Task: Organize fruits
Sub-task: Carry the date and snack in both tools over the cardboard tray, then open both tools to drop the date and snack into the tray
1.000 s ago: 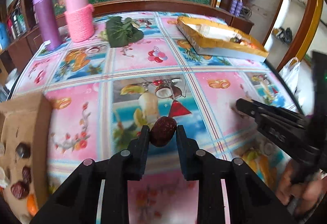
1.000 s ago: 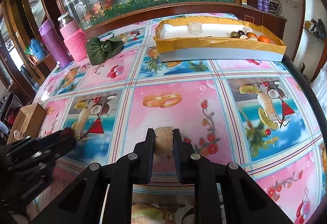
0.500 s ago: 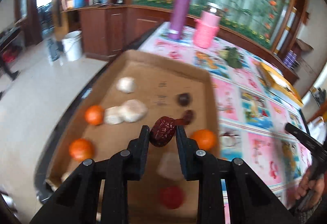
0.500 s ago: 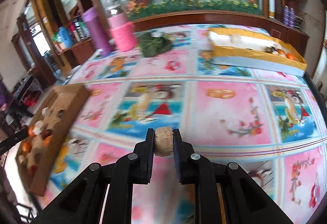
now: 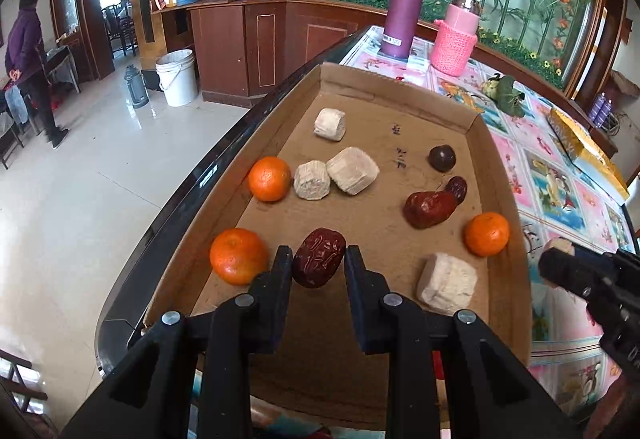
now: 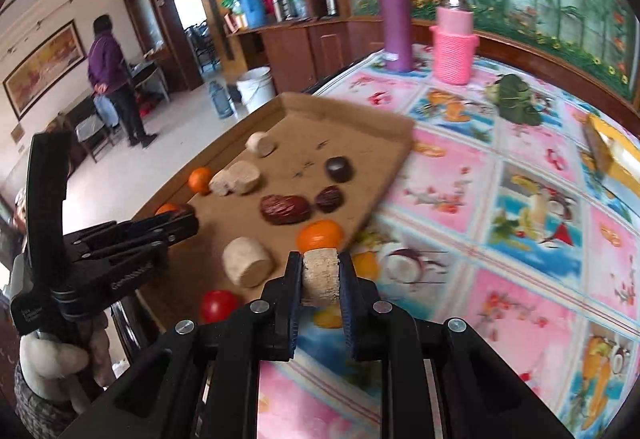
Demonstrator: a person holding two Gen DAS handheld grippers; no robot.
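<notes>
Left gripper (image 5: 319, 263) clamped on wrinkled dark-red date (image 5: 319, 257) over brown cardboard tray (image 5: 472, 123), lower centre; right gripper (image 6: 320, 271) gripping beige, possibly crumbly, cylindrical chunk (image 6: 320, 275).

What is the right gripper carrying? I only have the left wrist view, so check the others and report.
Observer: The right gripper is shut on a beige chunk, cork-like and cylindrical, pinched between both fingers.
Operator: Now name anything in the tray that my view hides.
Observer: A red round fruit lies at the near end of the cardboard tray, just beside a loose beige piece. From the left wrist your own gripper covers it.
</notes>
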